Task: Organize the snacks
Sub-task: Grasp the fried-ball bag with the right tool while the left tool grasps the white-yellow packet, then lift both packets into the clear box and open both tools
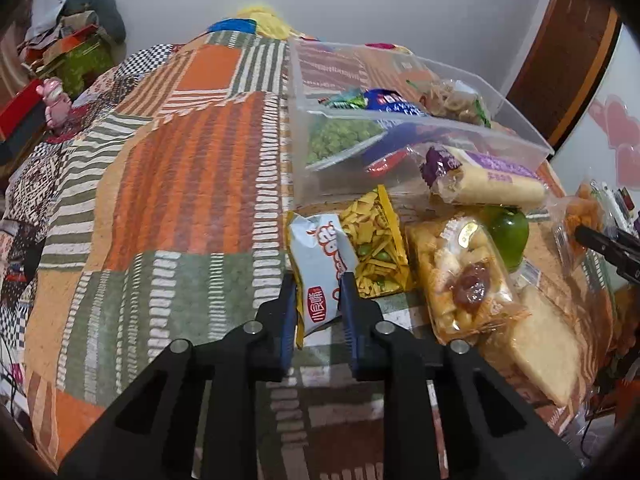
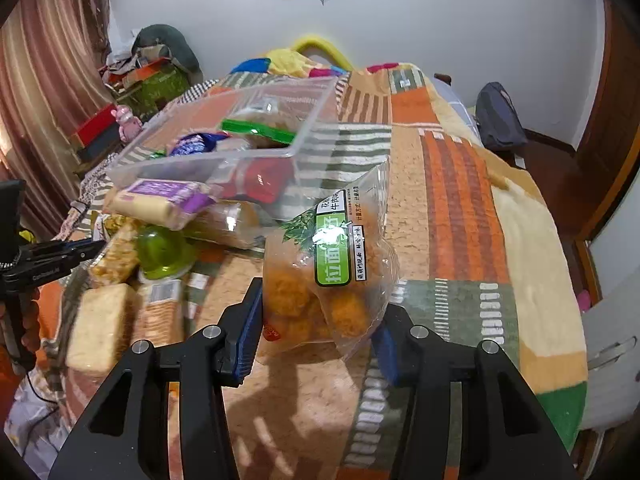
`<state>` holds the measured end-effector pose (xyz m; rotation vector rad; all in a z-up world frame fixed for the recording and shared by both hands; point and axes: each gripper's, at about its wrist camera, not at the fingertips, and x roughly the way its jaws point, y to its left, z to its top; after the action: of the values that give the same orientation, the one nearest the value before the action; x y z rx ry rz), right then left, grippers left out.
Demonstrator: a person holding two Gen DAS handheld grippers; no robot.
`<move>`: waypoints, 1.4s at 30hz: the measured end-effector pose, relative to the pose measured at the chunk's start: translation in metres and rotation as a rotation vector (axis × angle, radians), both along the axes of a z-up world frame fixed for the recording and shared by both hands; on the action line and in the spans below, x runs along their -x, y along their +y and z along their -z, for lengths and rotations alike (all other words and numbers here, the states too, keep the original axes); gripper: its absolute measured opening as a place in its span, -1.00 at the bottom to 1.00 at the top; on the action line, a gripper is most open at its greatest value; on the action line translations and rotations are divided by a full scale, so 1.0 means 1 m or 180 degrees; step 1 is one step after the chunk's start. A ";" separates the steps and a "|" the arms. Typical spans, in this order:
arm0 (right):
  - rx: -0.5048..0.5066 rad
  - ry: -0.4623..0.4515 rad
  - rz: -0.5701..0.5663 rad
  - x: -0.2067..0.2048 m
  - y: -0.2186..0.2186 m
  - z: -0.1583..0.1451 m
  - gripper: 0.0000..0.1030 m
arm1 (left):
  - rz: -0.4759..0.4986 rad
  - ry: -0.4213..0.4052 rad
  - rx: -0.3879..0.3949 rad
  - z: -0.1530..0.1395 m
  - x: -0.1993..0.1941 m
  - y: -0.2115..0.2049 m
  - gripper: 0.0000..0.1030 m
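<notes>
The left claw (image 1: 319, 292) grips a white packet (image 1: 320, 268); the right claw (image 2: 316, 320) grips a noodle bag (image 2: 332, 276) above the bed (image 2: 460, 200).

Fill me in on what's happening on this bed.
A person is sorting snacks with handheld tongs. The left tongs are shut on a small white snack packet; the right tongs grip a clear bag of orange noodle balls. The clear plastic bin on the patchwork blanket already holds several packets, while a green jelly cup and other snacks lie loose in front of it.
</notes>
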<state>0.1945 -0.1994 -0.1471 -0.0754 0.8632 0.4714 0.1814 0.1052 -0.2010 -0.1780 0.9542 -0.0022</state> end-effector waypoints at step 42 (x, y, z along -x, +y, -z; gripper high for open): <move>-0.0246 -0.0348 -0.0302 -0.089 0.125 -0.036 -0.13 | -0.0030 -0.0619 -0.0154 -0.086 -0.107 -0.005 -0.71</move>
<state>0.2839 -0.0743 -0.1110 -0.0708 0.7357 0.5838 0.2888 0.1003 -0.1154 -0.1348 0.7588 0.0120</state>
